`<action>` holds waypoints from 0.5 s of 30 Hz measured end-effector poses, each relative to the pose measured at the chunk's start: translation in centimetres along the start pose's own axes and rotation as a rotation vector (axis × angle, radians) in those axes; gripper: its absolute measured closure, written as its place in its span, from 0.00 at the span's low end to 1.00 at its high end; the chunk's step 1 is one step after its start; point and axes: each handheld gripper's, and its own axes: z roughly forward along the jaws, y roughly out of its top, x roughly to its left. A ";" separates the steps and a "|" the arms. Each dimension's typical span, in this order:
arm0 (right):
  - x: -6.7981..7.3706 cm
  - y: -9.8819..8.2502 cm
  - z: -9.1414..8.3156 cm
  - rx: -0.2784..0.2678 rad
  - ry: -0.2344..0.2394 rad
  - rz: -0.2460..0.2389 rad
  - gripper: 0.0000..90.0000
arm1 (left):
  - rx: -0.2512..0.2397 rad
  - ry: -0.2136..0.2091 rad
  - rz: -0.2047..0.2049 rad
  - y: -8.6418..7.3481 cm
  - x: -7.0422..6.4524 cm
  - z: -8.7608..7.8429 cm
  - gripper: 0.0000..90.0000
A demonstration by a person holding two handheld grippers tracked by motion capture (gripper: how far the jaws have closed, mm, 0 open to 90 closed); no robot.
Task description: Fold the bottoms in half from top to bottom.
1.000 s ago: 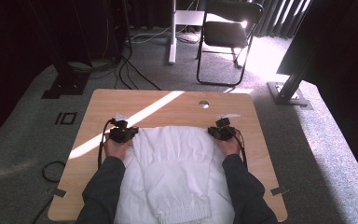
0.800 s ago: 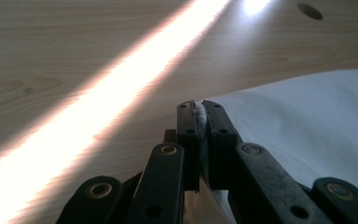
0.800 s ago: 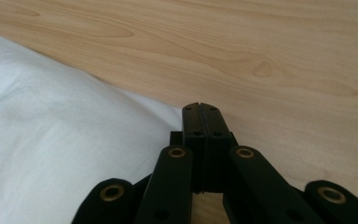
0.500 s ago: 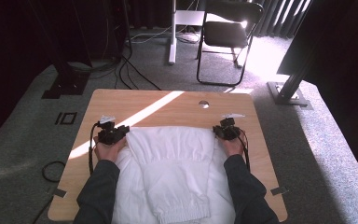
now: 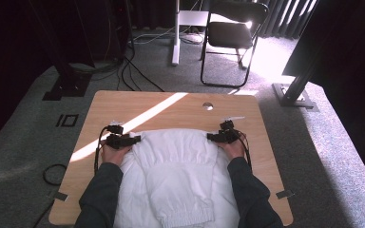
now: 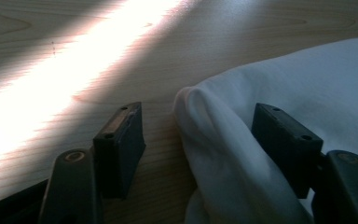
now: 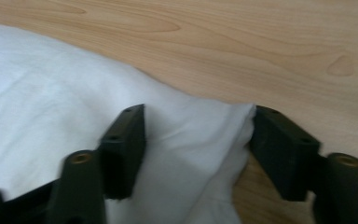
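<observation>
While both forearms reach in from the near edge, the scene reads so:

Table: a light wooden table (image 5: 180,107) on grey carpet, crossed by a bright diagonal band of sunlight, with a small round hole near its far edge.

Garment: a white garment (image 5: 178,175) lies spread over the near half of the table, a ribbed hem towards the person, its far corners at the two grippers.

Left gripper: the left gripper (image 5: 132,139) sits at the garment's far left corner, held by the left hand (image 5: 114,153). In the left gripper view (image 6: 198,140) its jaws stand wide apart; the folded cloth corner (image 6: 223,140) lies between them, one jaw over the cloth, the other on bare wood, and nothing is pinched.

Right gripper: the right gripper (image 5: 214,137) sits at the garment's far right corner, held by the right hand (image 5: 232,147). In the right gripper view (image 7: 198,140) the jaws are likewise spread, one resting over the cloth, the other at the corner's edge (image 7: 242,116); whether it touches is unclear.

Sleeves: dark grey sleeves (image 5: 100,194) cover both forearms, which lie over the garment's sides.

Background: a black folding chair (image 5: 233,38) stands beyond the table in strong sunlight, beside a white post; black cables (image 5: 138,71) run across the carpet at the left.
</observation>
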 end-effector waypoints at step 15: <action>1.4 2.3 -3.3 -0.096 -0.009 -0.087 0.96 | -0.135 -0.076 0.045 3.6 -1.5 -2.9 0.95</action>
